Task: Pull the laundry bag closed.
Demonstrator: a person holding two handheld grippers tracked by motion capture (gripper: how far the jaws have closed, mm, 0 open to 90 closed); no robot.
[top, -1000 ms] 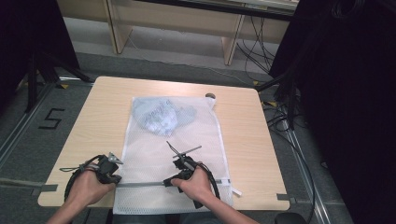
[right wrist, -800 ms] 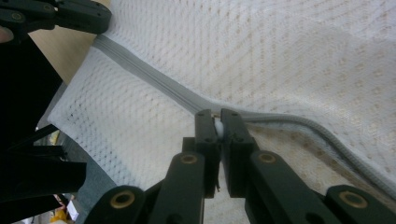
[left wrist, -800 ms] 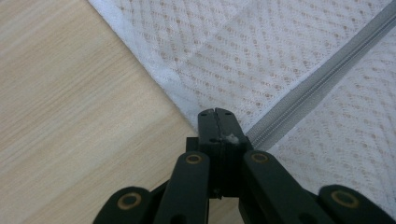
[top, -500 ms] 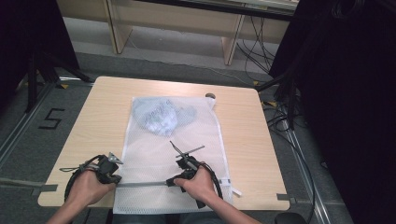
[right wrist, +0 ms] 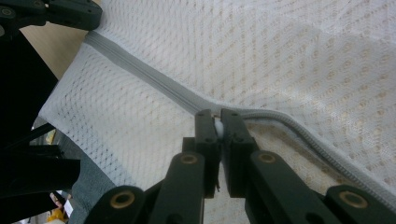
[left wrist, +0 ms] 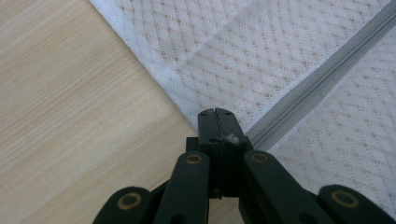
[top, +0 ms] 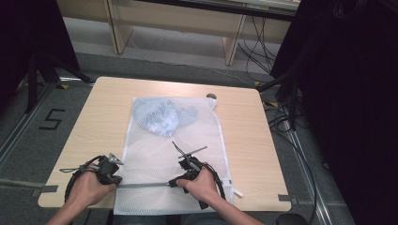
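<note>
A white mesh bag lies flat down the middle of the table, with a pale blue garment inside its far end. A grey zipper runs across the bag near the front edge. My left gripper is shut on the bag's left edge at the zipper's end. My right gripper is shut on the small white zipper pull, where the closed zipper meets the parted track. The left gripper also appears at the top left of the right gripper view.
The wooden table has bare strips on both sides of the bag. A small dark round thing sits at the far edge. A white tab sticks out by the bag's front right corner. Cables lie on the floor to the right.
My right gripper has crept slightly to the right along the zipper line. The left gripper holds still.
</note>
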